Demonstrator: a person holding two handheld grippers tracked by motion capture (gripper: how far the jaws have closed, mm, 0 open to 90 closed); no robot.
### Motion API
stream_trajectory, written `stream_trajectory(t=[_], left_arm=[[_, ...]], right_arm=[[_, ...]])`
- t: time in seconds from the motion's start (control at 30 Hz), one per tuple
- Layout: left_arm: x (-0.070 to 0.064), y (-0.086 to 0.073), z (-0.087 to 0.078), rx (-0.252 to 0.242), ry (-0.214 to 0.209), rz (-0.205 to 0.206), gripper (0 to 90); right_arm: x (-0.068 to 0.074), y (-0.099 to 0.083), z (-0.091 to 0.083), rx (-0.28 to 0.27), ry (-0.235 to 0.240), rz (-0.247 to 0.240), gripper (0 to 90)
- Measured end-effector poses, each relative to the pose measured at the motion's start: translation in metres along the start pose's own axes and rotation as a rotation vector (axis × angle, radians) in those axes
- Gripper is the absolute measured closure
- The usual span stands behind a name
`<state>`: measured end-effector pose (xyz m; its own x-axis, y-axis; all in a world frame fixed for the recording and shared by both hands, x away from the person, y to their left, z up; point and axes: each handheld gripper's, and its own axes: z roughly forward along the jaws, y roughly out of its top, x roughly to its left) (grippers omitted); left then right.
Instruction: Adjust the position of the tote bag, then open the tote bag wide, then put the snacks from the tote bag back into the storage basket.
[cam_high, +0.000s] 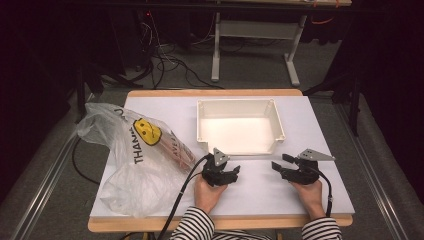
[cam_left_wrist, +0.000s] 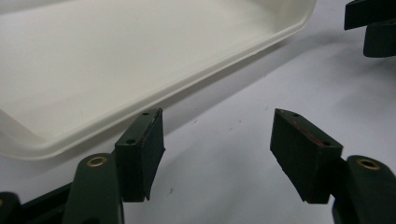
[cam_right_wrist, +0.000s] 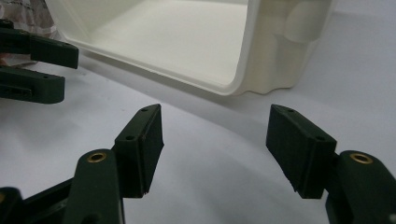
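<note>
The white tray (cam_high: 240, 102) sits open-side up on the white table (cam_high: 320, 125), and it is the thing nearest both sets of fingers. Nothing shows inside it, just bare pale floor between its walls. Its near rim lies just ahead of the fingers on both sides, apart from them, not touched.

Over to the left gripper (cam_high: 231, 171): its jaws stand spread wide with nothing between them but table surface. In the left gripper view (cam_left_wrist: 217, 154) the tray's near wall (cam_left_wrist: 196, 84) runs across just beyond the fingertip of the nearer pad (cam_left_wrist: 142, 149), a strip of table showing in between. Off at the top corner of that view, the tips of the other gripper poke in.

And the right gripper (cam_high: 281, 165): released as well, jaws parted, holding nothing. In the right gripper view (cam_right_wrist: 215, 149) the tray's corner (cam_right_wrist: 275, 56) stands ahead of the gap and a little toward the far pad (cam_right_wrist: 299, 149), clear of both. The left gripper's tips show at the side edge of that view.

The two grippers point roughly toward each other, tips near but well short of meeting, each low over the table with a hand (cam_high: 207, 192) behind it; the right hand (cam_high: 309, 194) grips likewise. Striped sleeves (cam_high: 195, 225) come in from the near edge.

Further out beyond the left gripper's fingers lies a crumpled clear plastic bag (cam_high: 135, 170) with a yellow smiley face (cam_high: 146, 131) and dark lettering, something reddish inside it. A black cable (cam_high: 185, 187) trails from the left gripper across the bag's edge.
</note>
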<state>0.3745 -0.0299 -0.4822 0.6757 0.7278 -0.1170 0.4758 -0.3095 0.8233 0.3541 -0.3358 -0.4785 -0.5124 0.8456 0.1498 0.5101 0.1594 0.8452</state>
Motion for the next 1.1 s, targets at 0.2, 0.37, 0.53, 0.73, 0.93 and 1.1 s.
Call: stream_trajectory(t=[0.2, 0.37, 0.53, 0.73, 0.93, 1.1], left_arm=[[0.000, 0.000, 0.000, 0.005, 0.019, -0.010, 34.8], [-0.002, 0.001, 0.001, 0.051, 0.017, 0.007, 35.2], [-0.008, 0.000, -0.003, 0.087, 0.019, 0.029, 36.6], [-0.009, -0.001, -0.010, 0.100, -0.001, 0.043, 39.0], [-0.010, 0.008, -0.026, 0.083, -0.032, 0.024, 42.7], [-0.011, 0.015, -0.037, 0.093, -0.041, 0.028, 48.5]], right_arm=[[-0.001, 0.000, 0.000, -0.001, 0.002, 0.010, 36.7], [-0.001, 0.000, -0.001, -0.003, 0.003, 0.012, 36.7], [0.000, 0.000, 0.000, -0.006, -0.006, 0.004, 36.6], [0.000, 0.000, -0.001, -0.013, 0.002, -0.004, 36.4], [0.002, -0.001, -0.001, -0.012, -0.007, -0.020, 36.2], [0.002, -0.001, -0.001, -0.011, -0.002, -0.018, 36.2]])
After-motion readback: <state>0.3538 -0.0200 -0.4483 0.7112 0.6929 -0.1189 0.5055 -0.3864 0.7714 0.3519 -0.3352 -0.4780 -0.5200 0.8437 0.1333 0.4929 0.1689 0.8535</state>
